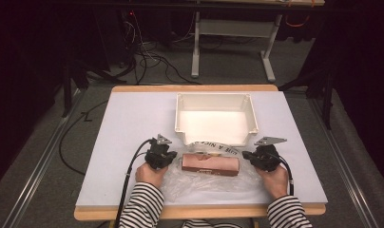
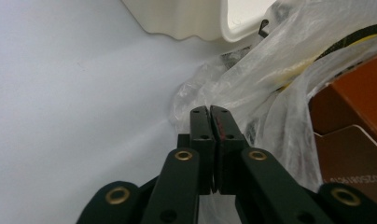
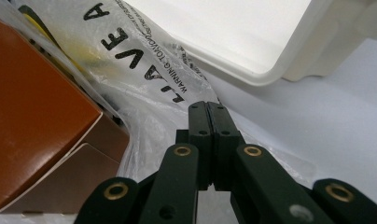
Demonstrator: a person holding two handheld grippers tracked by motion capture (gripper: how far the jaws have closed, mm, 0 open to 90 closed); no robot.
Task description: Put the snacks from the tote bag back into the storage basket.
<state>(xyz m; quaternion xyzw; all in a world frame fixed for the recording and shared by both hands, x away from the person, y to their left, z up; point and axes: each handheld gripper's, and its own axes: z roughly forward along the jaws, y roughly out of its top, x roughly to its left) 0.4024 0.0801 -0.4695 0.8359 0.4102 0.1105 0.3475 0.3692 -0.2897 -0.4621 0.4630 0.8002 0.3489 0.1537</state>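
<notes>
A brown carton (image 1: pixel 210 164) lies on its side inside a clear plastic bag (image 1: pixel 199 183) with black print, near the table's front. My left gripper (image 1: pixel 174 155) is at the bag's left end and my right gripper (image 1: pixel 245 155) at its right end, each held by a hand in a striped sleeve. In the left gripper view the jaws (image 2: pixel 209 108) are pressed together with crumpled film (image 2: pixel 252 79) bunching at their tips; the carton (image 2: pixel 354 93) is to the right. In the right gripper view the jaws (image 3: pixel 207 105) are closed over printed film (image 3: pixel 144 79), with the carton (image 3: pixel 32 107) to the left.
A white plastic bin (image 1: pixel 180 118) stands just behind the bag, its inside bare; its wall shows in the left gripper view (image 2: pixel 177 18) and its rim in the right gripper view (image 3: pixel 270 65). The white tabletop (image 1: pixel 128 123) stretches to both sides. Cables trail on the floor behind.
</notes>
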